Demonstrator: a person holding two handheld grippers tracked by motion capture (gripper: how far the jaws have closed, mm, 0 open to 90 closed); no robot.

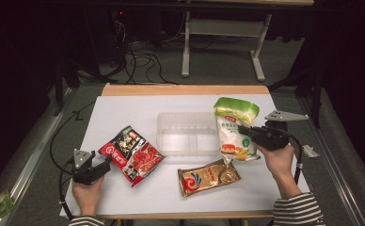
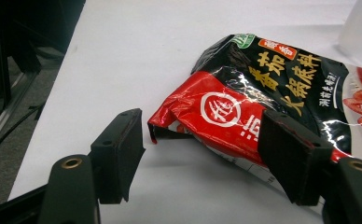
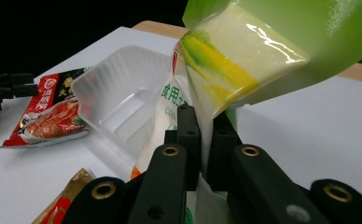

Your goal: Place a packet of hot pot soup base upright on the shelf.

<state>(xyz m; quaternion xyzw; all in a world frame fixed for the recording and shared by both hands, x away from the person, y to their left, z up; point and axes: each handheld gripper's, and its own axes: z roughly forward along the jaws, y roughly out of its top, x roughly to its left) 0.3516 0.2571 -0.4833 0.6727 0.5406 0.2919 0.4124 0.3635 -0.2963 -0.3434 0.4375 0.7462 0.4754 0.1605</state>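
A white rectangular table top carries four things. Largest of them is one clear plastic tray with inner compartments, lying at the middle of the table, its long side running left to right. Touching its right end is one green and white plastic pouch with yellow print, lifted clear of the table and held roughly upright, green top edge up and away from the person, long axis running near to far in the high view; its lower end hangs just beside the tray's right wall. In the right gripper view the pouch's green top folds over above the jaws.

Left of the tray lies one flat red and black foil packet with gold lettering, its long axis slanting from near-right to far-left, one corner just beside the tray. In front of the tray, well apart from the packet, lies one gold and brown foil sachet, long axis left to right and slightly tilted.

The right gripper has its two jaws pressed together on the pouch's lower part. The left gripper sits at the packet's near-left corner, jaws wide apart, one on either side of that corner, gripping nothing.
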